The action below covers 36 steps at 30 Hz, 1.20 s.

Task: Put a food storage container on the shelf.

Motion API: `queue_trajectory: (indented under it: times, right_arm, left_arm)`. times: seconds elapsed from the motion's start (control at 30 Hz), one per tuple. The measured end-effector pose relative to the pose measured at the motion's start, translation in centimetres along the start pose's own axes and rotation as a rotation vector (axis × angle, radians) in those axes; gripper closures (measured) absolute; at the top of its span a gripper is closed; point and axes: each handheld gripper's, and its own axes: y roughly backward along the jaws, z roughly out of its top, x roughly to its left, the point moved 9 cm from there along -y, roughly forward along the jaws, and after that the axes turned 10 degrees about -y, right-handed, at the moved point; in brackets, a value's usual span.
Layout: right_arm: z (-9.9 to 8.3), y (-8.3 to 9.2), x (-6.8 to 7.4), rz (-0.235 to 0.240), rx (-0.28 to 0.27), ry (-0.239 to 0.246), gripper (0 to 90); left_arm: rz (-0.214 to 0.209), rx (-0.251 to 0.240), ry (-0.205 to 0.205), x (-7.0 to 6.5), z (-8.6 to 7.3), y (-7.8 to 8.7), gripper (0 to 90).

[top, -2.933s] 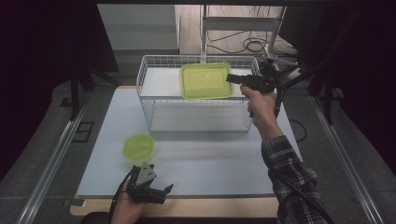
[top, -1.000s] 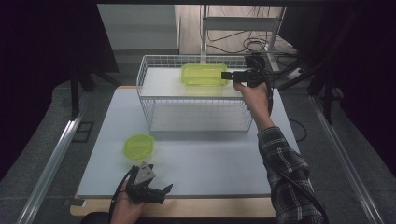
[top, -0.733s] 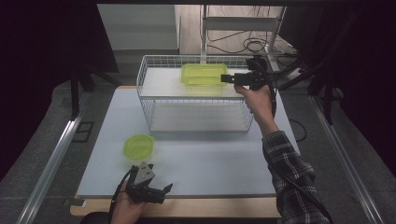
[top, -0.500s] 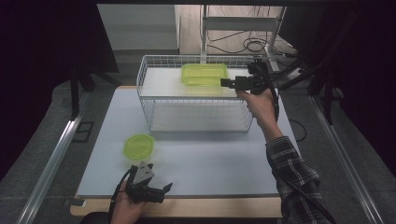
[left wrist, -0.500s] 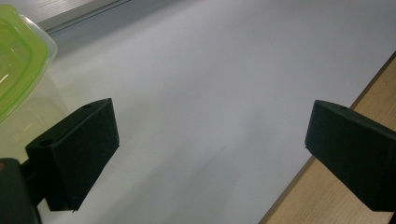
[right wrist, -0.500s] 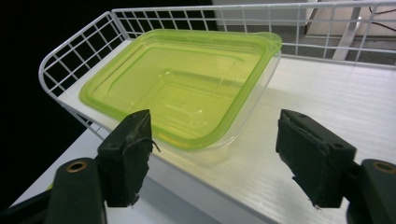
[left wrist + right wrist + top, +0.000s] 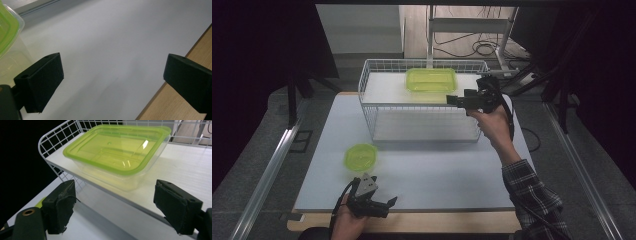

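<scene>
A rectangular clear container with a green lid (image 7: 431, 79) (image 7: 117, 147) lies flat on the upper shelf of a white wire rack (image 7: 367, 107). My right gripper (image 7: 451, 100) (image 7: 115, 207) hovers just off the rack's right front corner, a short way back from the container. Its jaws have just been opening and stand open with nothing between them. A small round container with a green lid (image 7: 360, 156) (image 7: 7, 27) sits on the white mat. My left gripper (image 7: 389, 204) (image 7: 112, 80) rests open near the table's front edge, just beside that round container.
The rack's white shelf (image 7: 190, 162) extends to the right of the rectangular container. A white mat (image 7: 437, 170) covers the table, with a wooden strip (image 7: 412, 222) along the front. Cables and a metal stand (image 7: 472, 30) lie behind the rack.
The right gripper set the rectangular container on the rack's shelf, let go, opened its jaws and drew back from it toward the rack's right front corner. The left gripper stayed still.
</scene>
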Motion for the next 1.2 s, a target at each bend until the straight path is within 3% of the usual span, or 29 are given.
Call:
queue_trajectory:
  times: [0.77, 1.2]
  right_arm:
    - [-6.5, 1.3, -0.5, -0.001, 0.049, 0.077, 7.8]
    - [-10.7, 1.8, -0.5, 0.028, 0.079, 0.114, 1.4]
  left_arm:
    - [-0.013, -0.005, -0.007, -0.3, 0.1, -0.1, 2.5]
    - [-0.015, 0.001, 0.0, -0.3, 0.1, -0.1, 2.6]
